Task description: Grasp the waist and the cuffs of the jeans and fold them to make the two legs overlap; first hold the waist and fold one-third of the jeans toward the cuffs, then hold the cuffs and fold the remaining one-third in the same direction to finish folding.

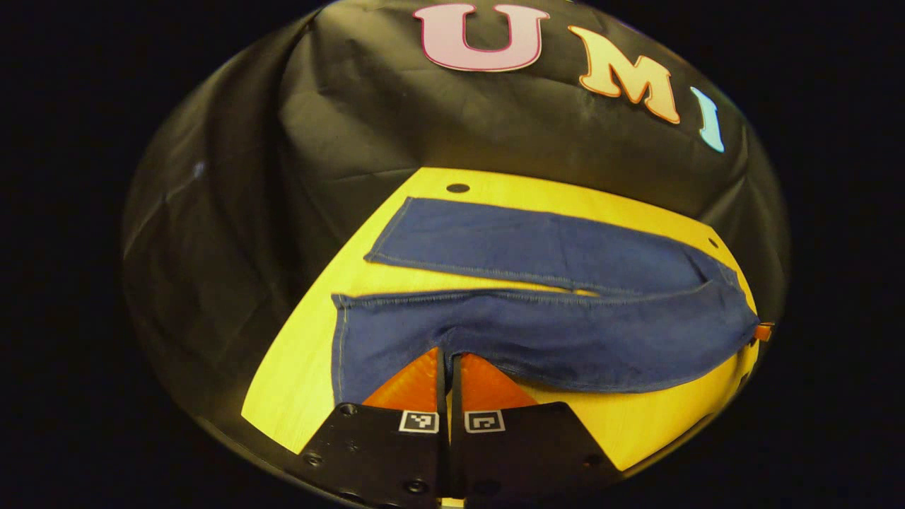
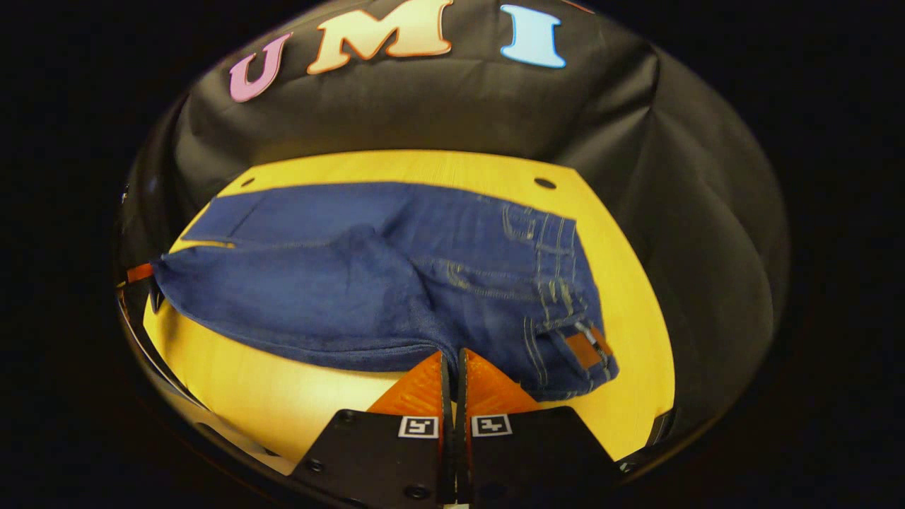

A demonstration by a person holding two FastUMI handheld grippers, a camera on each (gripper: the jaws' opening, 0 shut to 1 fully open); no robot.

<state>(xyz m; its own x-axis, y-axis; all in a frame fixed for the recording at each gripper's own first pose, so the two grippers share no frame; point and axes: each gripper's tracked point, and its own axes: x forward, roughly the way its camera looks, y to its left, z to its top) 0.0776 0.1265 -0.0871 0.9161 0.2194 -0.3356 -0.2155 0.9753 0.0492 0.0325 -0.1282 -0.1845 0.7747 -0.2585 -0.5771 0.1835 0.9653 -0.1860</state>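
Note:
Dark blue jeans (image 1: 537, 332) lie flat on a yellow table (image 1: 304, 382), the two legs spread slightly apart. In the left gripper view, the near leg's cuff (image 1: 341, 346) is at the left and the far leg's cuff (image 1: 389, 230) lies behind it. My left gripper (image 1: 447, 357) is shut on the near leg's lower edge, close to that cuff. In the right gripper view, the jeans (image 2: 368, 283) show their waist (image 2: 565, 297) at the right with a brown patch (image 2: 583, 350). My right gripper (image 2: 452, 357) is shut on the near edge of the jeans, just left of the waist.
The table (image 2: 269, 403) has small round holes (image 1: 457, 188) (image 2: 544, 183) near its far edge. Black cloth walls stand close behind and beside it. The other gripper's tip peeks in at the far right (image 1: 763, 331) and at the far left (image 2: 139, 272).

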